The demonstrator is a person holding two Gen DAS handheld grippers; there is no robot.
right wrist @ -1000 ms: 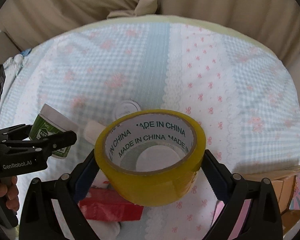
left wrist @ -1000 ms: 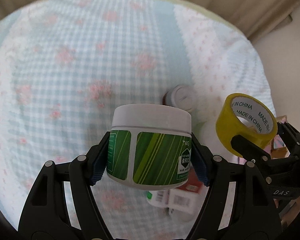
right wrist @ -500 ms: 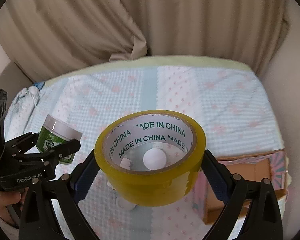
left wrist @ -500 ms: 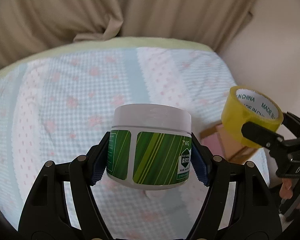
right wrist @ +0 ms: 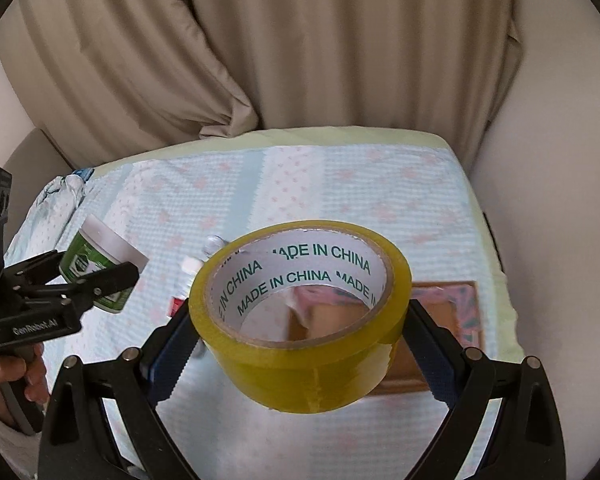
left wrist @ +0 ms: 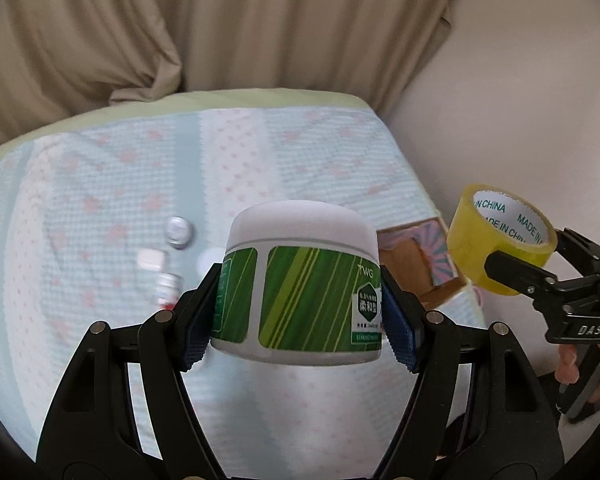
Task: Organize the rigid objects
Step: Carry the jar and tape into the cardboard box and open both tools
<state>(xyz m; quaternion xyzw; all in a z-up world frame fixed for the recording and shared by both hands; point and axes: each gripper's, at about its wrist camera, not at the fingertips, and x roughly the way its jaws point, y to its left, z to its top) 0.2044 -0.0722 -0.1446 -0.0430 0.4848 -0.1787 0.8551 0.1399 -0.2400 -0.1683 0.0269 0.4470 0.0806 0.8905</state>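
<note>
A white-lidded jar with a green striped label (left wrist: 300, 292) is clamped between the blue pads of my left gripper (left wrist: 300, 312), held up above the bed. The same jar (right wrist: 100, 252) and left gripper (right wrist: 88, 276) show at the left of the right wrist view. My right gripper (right wrist: 300, 344) is shut on a yellow roll of packing tape (right wrist: 312, 376), core facing up. In the left wrist view the tape (left wrist: 496, 232) and right gripper (left wrist: 540, 256) hang at the right, beside the wall. An open cardboard box with pink patterned flaps (right wrist: 440, 312) lies on the bed under the tape.
The bed has a pale blue and pink checked cover (left wrist: 100, 184). Several small items lie on it: a round cap (left wrist: 178, 230), a small white bottle (left wrist: 156, 260) and a red packet (right wrist: 176, 304). The box (left wrist: 416, 264) sits at the bed's right edge. Beige curtains (right wrist: 300, 60) hang behind.
Both grippers have risen and drawn back from the bed, each still holding its object. The loose items now look smaller and farther, and the curtain and box have come into view.
</note>
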